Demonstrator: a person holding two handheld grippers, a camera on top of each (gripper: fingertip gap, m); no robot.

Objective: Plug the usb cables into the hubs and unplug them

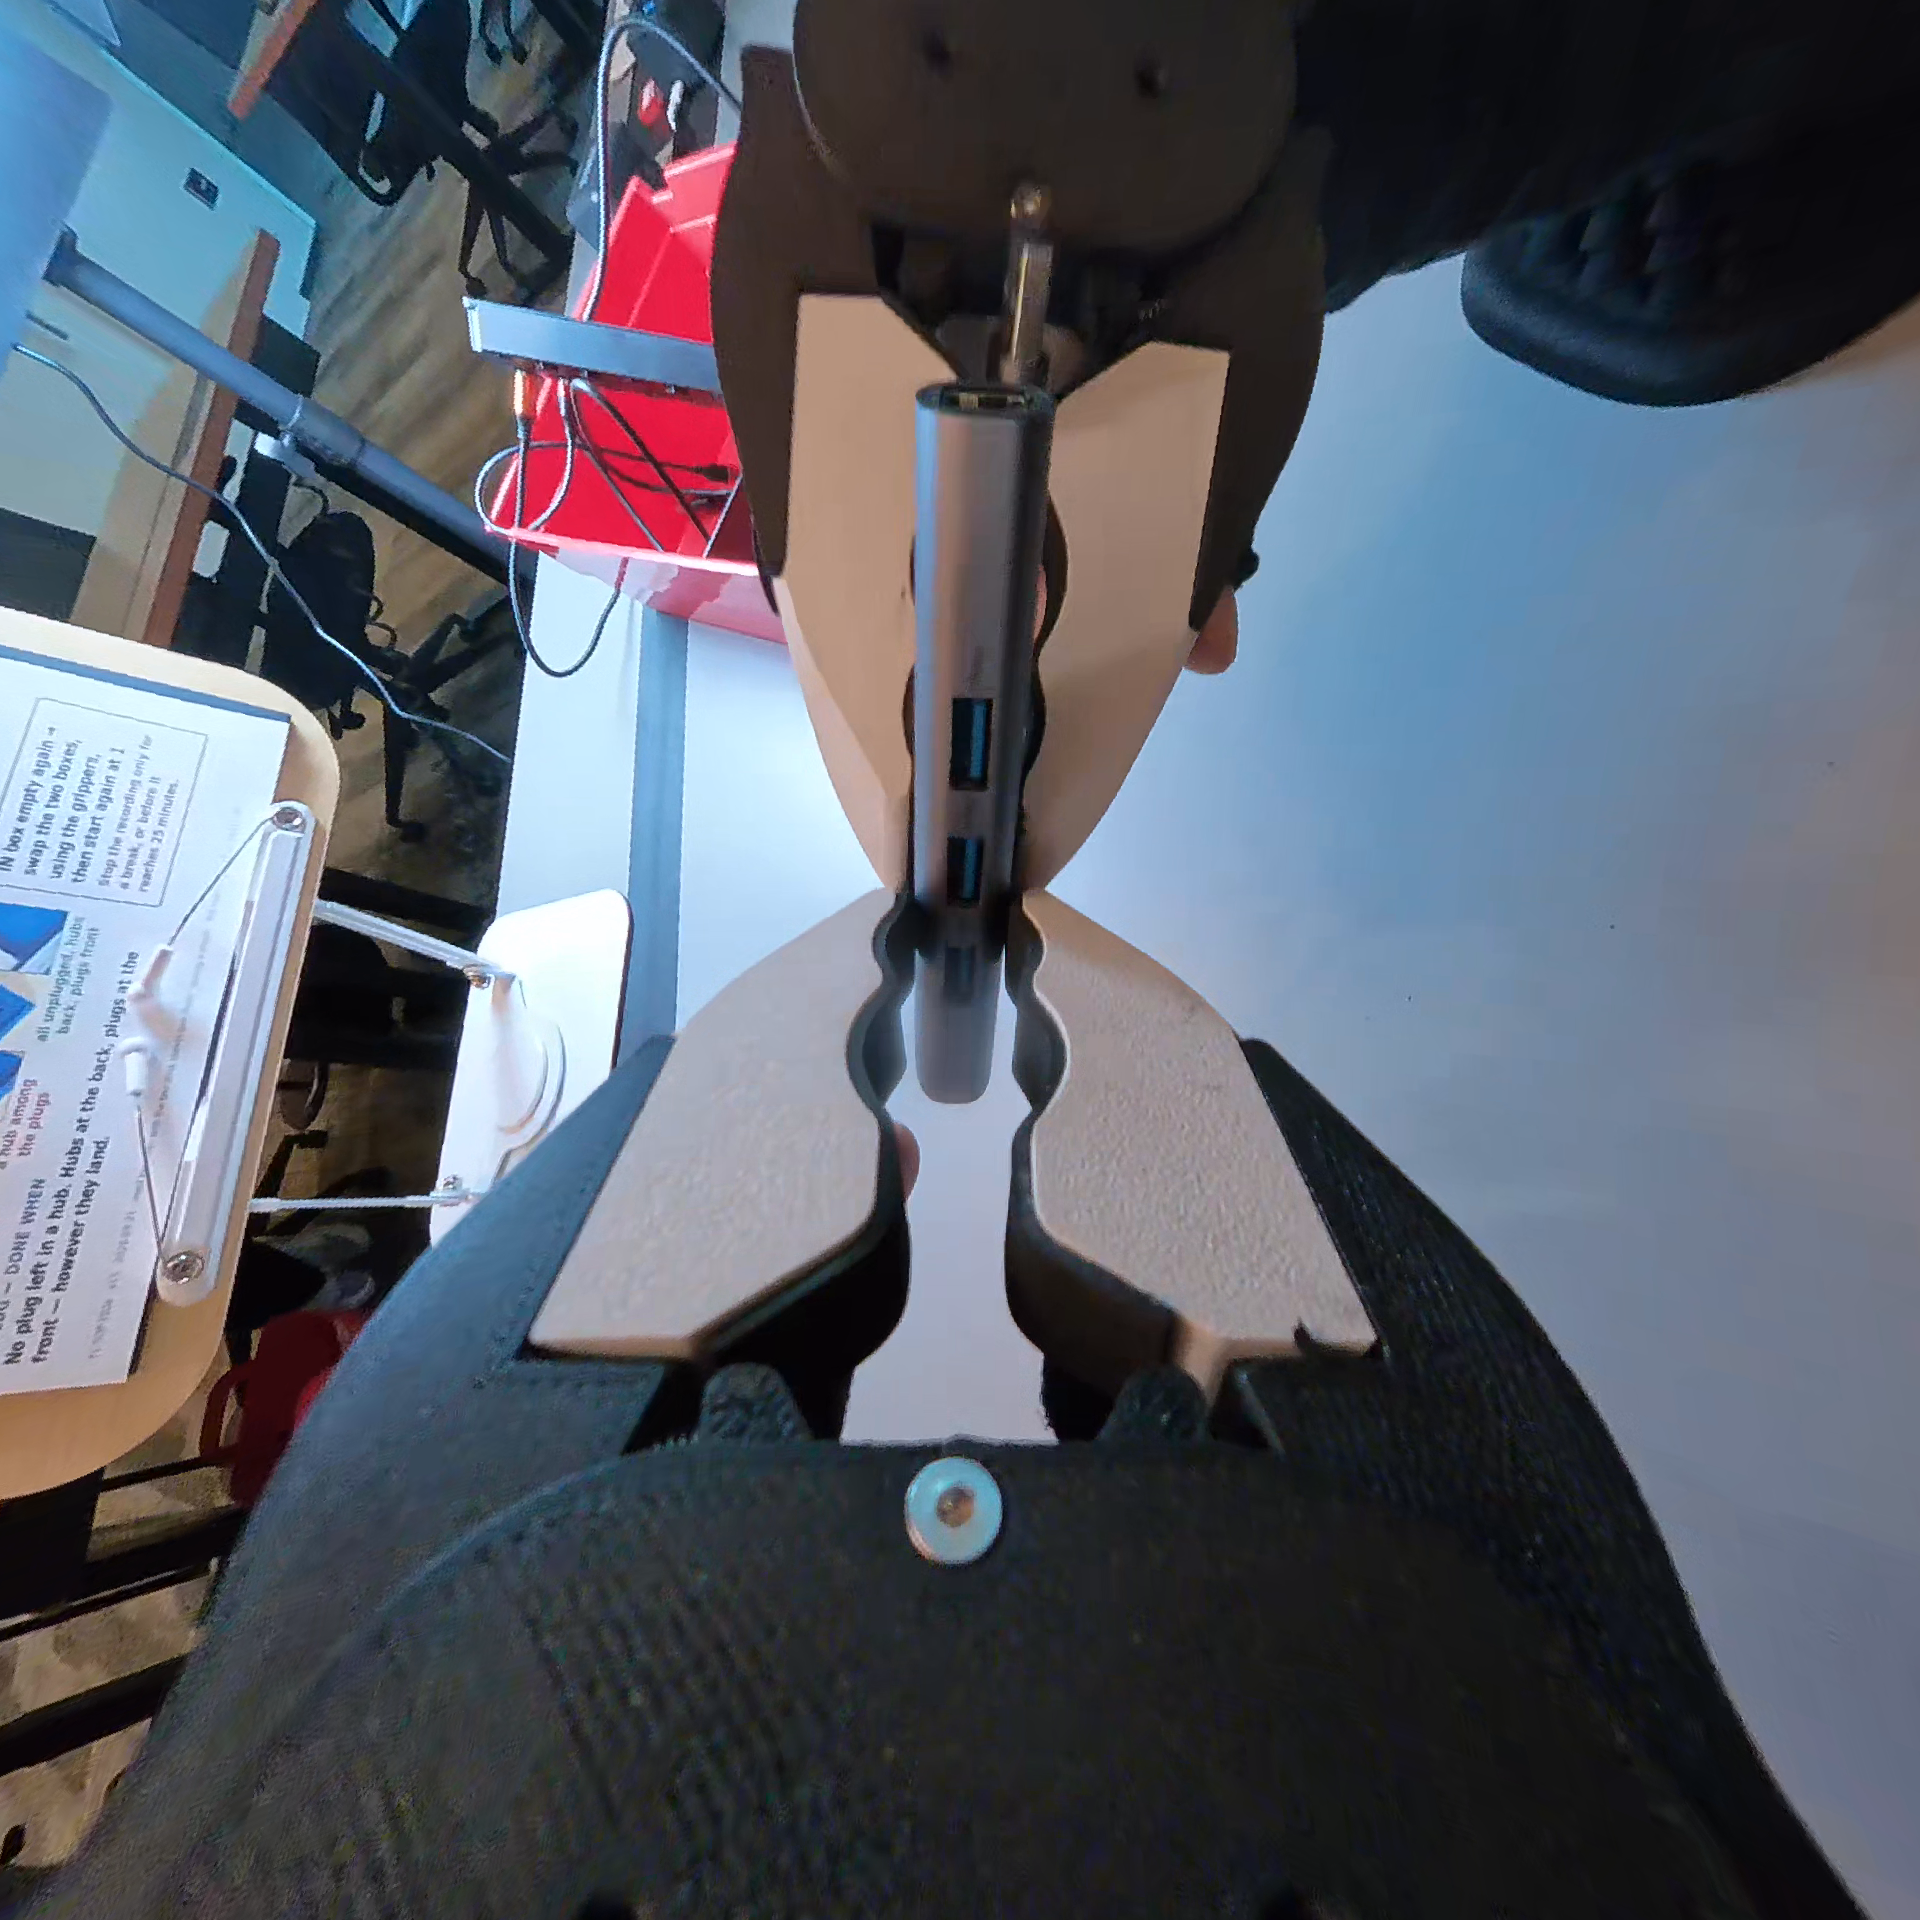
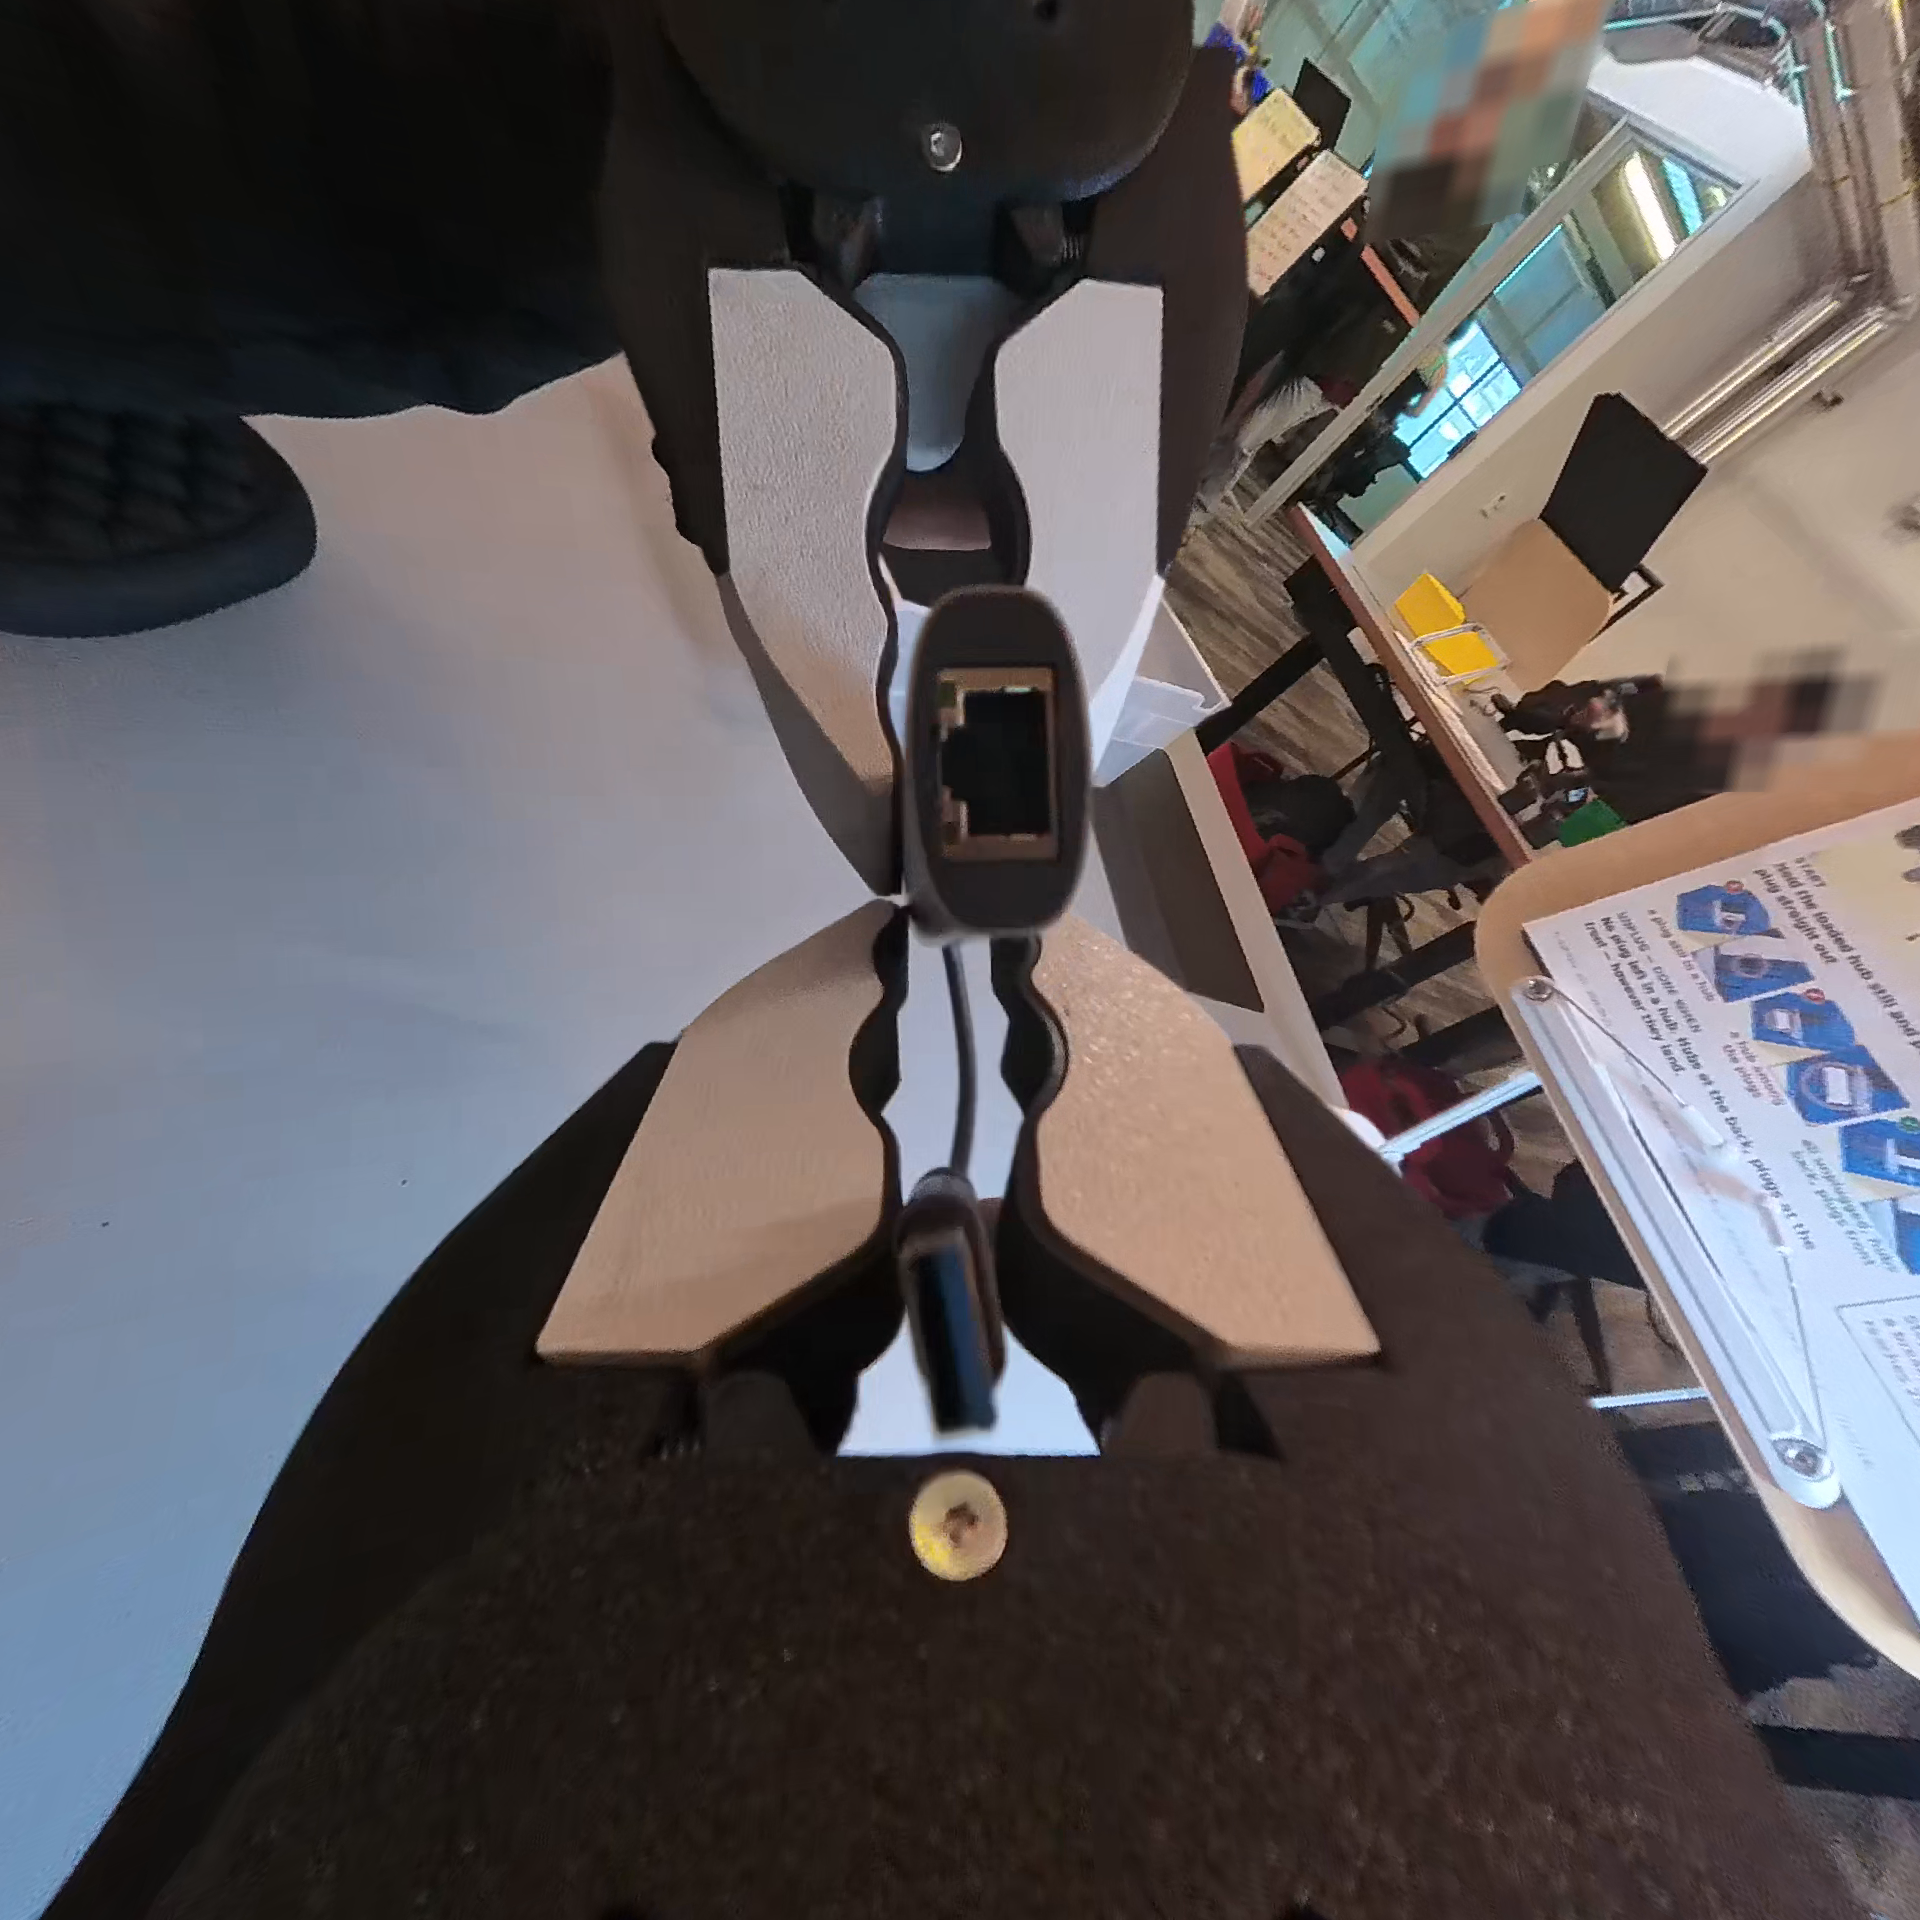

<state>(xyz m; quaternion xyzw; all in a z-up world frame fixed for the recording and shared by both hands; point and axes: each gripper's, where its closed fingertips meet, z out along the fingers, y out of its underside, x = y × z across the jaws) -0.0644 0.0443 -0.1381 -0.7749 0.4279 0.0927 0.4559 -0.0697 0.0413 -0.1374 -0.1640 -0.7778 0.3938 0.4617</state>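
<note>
Currently, working left to right, I find my left tool [image 1: 961, 940] closed on the lower end of a silver hub [image 1: 977, 727], held off the white counter [image 1: 1558, 831] with two blue ports facing the camera. The right tool [image 1: 997, 862] meets it tip to tip and clamps the same hub higher up, so both grip one body. In the right wrist view the hub's end socket [image 2: 995, 764] faces the lens, and the hub's own cable [image 2: 961, 1049] hangs through the right tool's [image 2: 961, 925] gap, ending in a loose plug [image 2: 951, 1340].

Risks, in my judgement:
- Two tools on one rigid hub: any divergence could twist it or wrench it free.
- The dangling plug may snag between the jaws.
- No cable is at the ports; releasing one tool carelessly could drop the hub.
</note>
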